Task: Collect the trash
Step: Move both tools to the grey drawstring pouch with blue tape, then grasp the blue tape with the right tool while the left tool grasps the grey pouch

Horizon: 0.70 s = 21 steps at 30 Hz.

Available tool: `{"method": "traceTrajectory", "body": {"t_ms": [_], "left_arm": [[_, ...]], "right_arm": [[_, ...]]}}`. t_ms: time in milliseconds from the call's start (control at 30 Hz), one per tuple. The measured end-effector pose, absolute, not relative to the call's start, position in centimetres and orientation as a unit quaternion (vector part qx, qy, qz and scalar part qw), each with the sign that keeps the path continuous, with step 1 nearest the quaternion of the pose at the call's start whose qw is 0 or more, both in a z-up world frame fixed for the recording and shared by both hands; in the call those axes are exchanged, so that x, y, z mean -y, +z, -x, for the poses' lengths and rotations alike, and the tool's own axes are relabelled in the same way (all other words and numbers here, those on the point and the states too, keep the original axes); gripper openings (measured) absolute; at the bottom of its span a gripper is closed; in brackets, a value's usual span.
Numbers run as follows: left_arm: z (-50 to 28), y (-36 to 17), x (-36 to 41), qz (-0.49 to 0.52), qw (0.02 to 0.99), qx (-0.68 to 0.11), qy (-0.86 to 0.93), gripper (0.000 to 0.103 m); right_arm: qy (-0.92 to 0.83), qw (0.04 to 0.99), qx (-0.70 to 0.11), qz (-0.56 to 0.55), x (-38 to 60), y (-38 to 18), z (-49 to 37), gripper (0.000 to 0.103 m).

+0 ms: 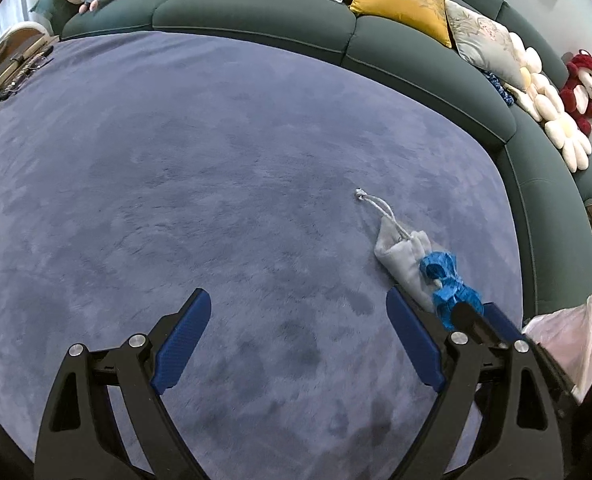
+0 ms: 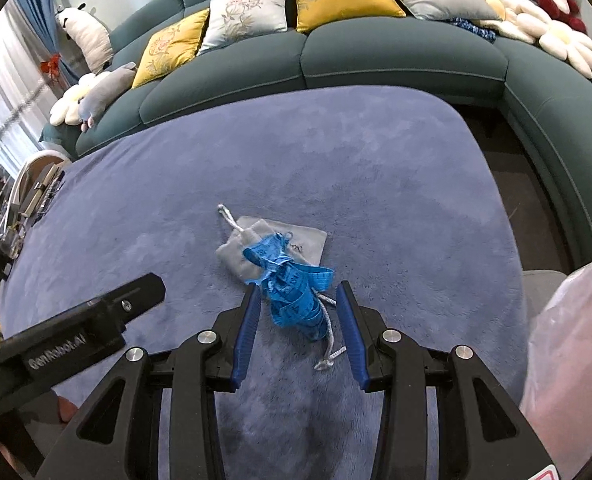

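Note:
A tangled blue tape measure (image 2: 292,284) lies on a grey drawstring pouch (image 2: 240,250) on the blue rug (image 2: 375,184). My right gripper (image 2: 297,290) hangs over it part-way open. The tape and a white cord (image 2: 327,344) sit between its blue pads, which do not press on them. In the left wrist view the pouch (image 1: 397,260) and tape (image 1: 445,280) lie to the right of my left gripper (image 1: 297,294), which is wide open over bare rug. A translucent white plastic bag (image 2: 567,340) hangs at the right edge; what holds it is hidden.
A teal sofa (image 2: 395,52) curves round the far and right sides of the rug, loaded with yellow and grey cushions, flower pillows and a red plush toy (image 1: 581,88). Cluttered furniture (image 2: 36,196) stands at the rug's left edge. The left tool's black body (image 2: 96,320) juts in beside the right gripper.

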<state>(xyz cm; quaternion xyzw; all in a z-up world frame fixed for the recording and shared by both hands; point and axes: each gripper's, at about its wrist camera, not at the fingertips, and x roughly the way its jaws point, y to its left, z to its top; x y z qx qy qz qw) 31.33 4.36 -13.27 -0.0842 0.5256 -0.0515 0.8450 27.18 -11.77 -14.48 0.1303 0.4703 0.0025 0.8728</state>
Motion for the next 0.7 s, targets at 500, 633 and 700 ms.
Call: {"method": "traceTrajectory", "body": {"t_ms": [500, 633, 700], "left_arm": [[-33.2, -14.2, 0.5, 0.063, 0.844, -0.526, -0.081, 0.085], [-34.0, -15.4, 1.7, 0.061, 0.836, -0.539, -0.078, 0.084], [-34.3, -15.8, 2.2, 0.061, 0.835, -0.542, -0.077, 0.08]], "right_arm": [[-0.026, 0.889, -0.424, -0.17, 15.6, -13.0, -25.5, 0.02], [-0.036, 0.888, -0.424, -0.174, 16.9, -13.0, -25.5, 0.02], [-0.038, 0.887, -0.426, -0.175, 17.1, -13.3, -25.5, 0.02]]}}
